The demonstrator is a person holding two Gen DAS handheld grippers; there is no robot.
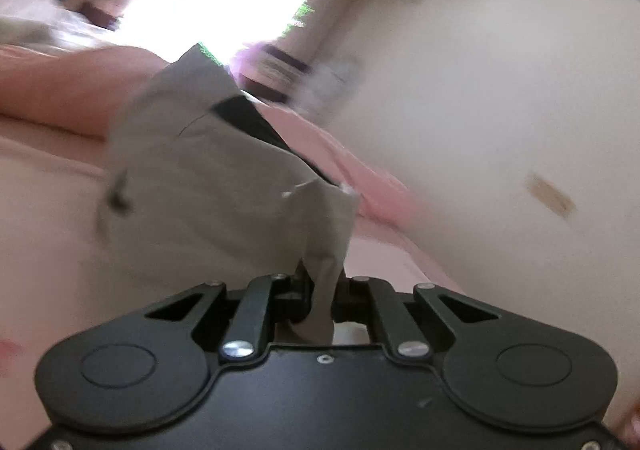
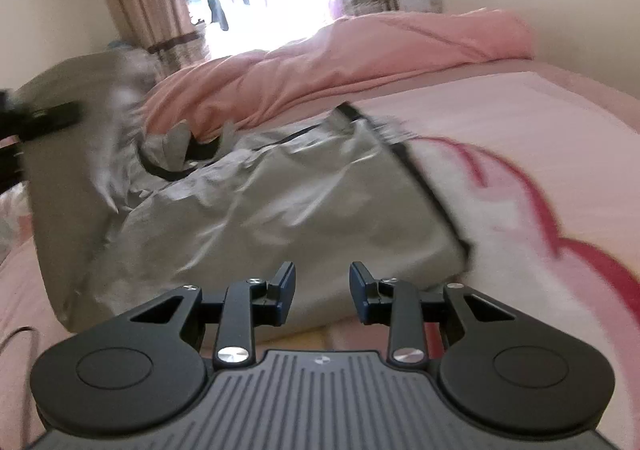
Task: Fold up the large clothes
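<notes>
The left tool (image 1: 320, 298) is clenched on a raised corner of the grey silvery fabric garment (image 2: 280, 202), which lies just ahead of the released right tool (image 2: 322, 290) on the pink bed (image 2: 540, 138).

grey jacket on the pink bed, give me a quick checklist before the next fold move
1. Left gripper shut on the grey jacket with black trim: ok.
2. Gripped part lifted off the pink bedsheet: ok.
3. Right gripper open, nothing between its pads: ok.
4. Rest of the jacket flat: not ok, crumpled near the collar.
5. Rumpled pink duvet clear of the jacket: cannot tell, too blurred.
</notes>
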